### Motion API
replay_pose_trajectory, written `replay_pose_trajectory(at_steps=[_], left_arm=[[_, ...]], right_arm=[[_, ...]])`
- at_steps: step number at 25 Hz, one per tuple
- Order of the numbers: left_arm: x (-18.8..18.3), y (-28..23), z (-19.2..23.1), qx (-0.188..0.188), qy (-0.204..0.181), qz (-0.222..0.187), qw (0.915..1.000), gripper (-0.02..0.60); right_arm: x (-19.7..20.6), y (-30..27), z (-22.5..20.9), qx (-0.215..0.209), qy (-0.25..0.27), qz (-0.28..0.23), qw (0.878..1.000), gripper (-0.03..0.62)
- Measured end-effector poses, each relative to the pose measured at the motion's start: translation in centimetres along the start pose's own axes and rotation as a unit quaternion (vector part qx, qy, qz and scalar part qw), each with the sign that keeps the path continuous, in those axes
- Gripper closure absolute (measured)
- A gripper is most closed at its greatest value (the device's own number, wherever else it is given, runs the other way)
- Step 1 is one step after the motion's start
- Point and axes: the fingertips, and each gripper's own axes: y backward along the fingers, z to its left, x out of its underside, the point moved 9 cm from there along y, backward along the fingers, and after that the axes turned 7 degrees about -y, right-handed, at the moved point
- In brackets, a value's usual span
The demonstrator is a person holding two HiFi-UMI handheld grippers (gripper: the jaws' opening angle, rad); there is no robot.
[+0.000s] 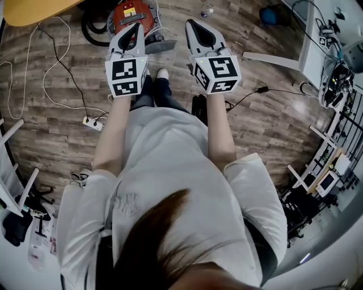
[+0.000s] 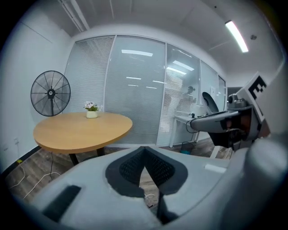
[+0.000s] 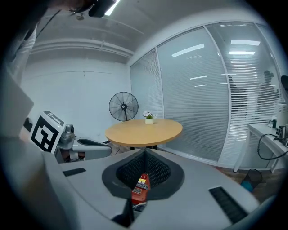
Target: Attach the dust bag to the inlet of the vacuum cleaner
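The red vacuum cleaner (image 1: 131,14) lies on the wooden floor ahead of the person, with its black hose (image 1: 91,31) curled to its left. It also shows as a red sliver below the jaws in the right gripper view (image 3: 140,191). A pale flat piece (image 1: 161,45) lies beside it; I cannot tell whether this is the dust bag. My left gripper (image 1: 137,27) (image 2: 144,149) and right gripper (image 1: 191,25) (image 3: 145,152) are held side by side at chest height, pointing forward. Both are shut with nothing in them.
A round wooden table (image 2: 81,130) (image 3: 144,129) with a small flower pot (image 2: 92,113) stands ahead, a pedestal fan (image 2: 50,93) behind it. On the floor lie a power strip (image 1: 93,123) with white cables and a black adapter (image 1: 262,89). A white desk (image 1: 317,45) stands right.
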Motion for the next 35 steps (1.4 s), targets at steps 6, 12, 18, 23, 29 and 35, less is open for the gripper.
replay_pose_trajectory(at_steps=[6,12,18,23,29,35], left_arm=[[-5.1,0.8,0.5,0.014,-0.009,-0.05,0.9986,0.566],[-8.9,3.3,1.3,0.013,-0.007,-0.089,0.9959,0.565],[-10.7,5.5,1.4,0.02,-0.025,-0.117,0.9926,0.565],[-11.7,6.9,0.6,0.036,-0.044,-0.142,0.9882,0.565],[-12.7,7.3,-0.4,0.053,-0.054,-0.161,0.9841,0.565],[-12.8,8.3,-1.1,0.05,-0.059,-0.178,0.9809,0.565]], right_arm=[[-2.8,1.1,1.4,-0.009,0.006,-0.031,0.999,0.592],[-5.5,3.0,2.5,-0.008,-0.002,-0.064,0.998,0.592],[-7.0,4.5,3.4,-0.019,0.007,-0.086,0.996,0.592],[-7.1,5.5,4.8,-0.047,0.009,-0.091,0.995,0.592],[-7.0,5.8,5.2,-0.061,0.007,-0.092,0.994,0.592],[-7.0,6.2,5.6,-0.062,0.02,-0.099,0.993,0.592]])
